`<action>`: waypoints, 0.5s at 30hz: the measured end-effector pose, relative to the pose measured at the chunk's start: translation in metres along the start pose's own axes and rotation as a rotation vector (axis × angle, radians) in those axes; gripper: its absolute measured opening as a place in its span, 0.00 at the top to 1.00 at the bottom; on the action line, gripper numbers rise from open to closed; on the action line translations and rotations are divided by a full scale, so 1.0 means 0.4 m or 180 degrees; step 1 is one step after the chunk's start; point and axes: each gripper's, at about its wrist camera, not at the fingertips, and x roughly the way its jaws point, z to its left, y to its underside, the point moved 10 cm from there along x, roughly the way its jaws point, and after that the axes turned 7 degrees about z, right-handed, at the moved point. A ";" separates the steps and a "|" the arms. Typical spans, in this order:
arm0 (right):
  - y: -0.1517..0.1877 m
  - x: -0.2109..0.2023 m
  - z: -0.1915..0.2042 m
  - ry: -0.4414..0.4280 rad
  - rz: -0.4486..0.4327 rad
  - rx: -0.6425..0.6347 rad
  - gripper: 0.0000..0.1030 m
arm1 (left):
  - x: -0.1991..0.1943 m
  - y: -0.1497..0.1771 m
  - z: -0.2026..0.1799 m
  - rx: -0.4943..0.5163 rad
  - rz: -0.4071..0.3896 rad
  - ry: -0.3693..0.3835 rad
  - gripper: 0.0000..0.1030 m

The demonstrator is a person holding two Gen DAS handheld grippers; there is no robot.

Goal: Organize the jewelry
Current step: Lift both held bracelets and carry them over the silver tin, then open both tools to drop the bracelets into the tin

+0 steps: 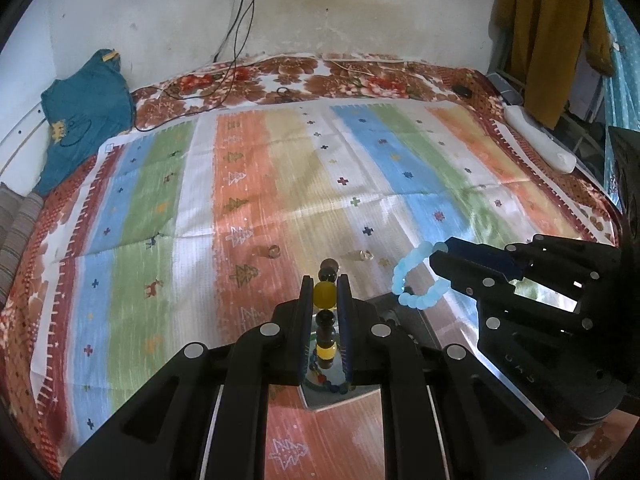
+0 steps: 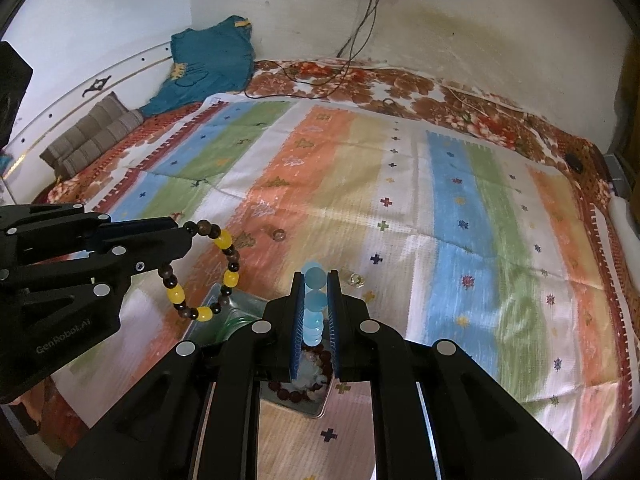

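The left gripper [image 1: 325,280] is clamping a bracelet of brown and yellow beads [image 1: 325,295], its jaws drawn almost fully together on the strand. In the right wrist view the same bracelet [image 2: 224,240] is hanging as an open loop from the left gripper's [image 2: 185,236] tip, clear of the cloth.

The right gripper [image 2: 316,276] is pinching a pale blue bead bracelet [image 2: 313,304], its jaws likewise nearly closed with the beads lined up between the blue pads. From the left wrist view this bracelet [image 1: 414,278] is dangling as a ring from the right gripper's [image 1: 440,254] tip, beside the left gripper and apart from the brown and yellow loop.

Directly under both grippers a shallow metal tray [image 2: 240,304] is sitting on the cloth; through the gap of the right gripper, dark red beads [image 2: 304,390] are lying in it.

Just beyond the fingertips, two small rings are resting on the striped cloth [image 1: 280,168]: a brownish ring [image 1: 273,252] on the orange stripe and a clear, glassy ring [image 1: 365,255] on the pale stripe, the two well apart from each other.

Farther back, the cloth is covering a floral bedspread [image 1: 320,76], a teal garment [image 1: 86,108] is lying at the far left against the wall, and black cables [image 1: 236,40] are running down from a wall socket.
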 end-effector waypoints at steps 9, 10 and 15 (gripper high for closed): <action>0.025 -0.024 0.009 -0.0076 0.0004 0.0021 0.88 | -0.021 0.028 -0.016 -0.0019 0.0002 0.0119 0.89; 0.029 -0.023 0.012 -0.0098 0.0010 0.0035 0.88 | -0.021 0.031 -0.019 -0.0015 0.0007 0.0122 0.89; 0.048 -0.024 0.011 -0.0087 0.0046 0.0017 0.88 | -0.029 0.039 -0.016 -0.0093 0.0021 0.0159 0.77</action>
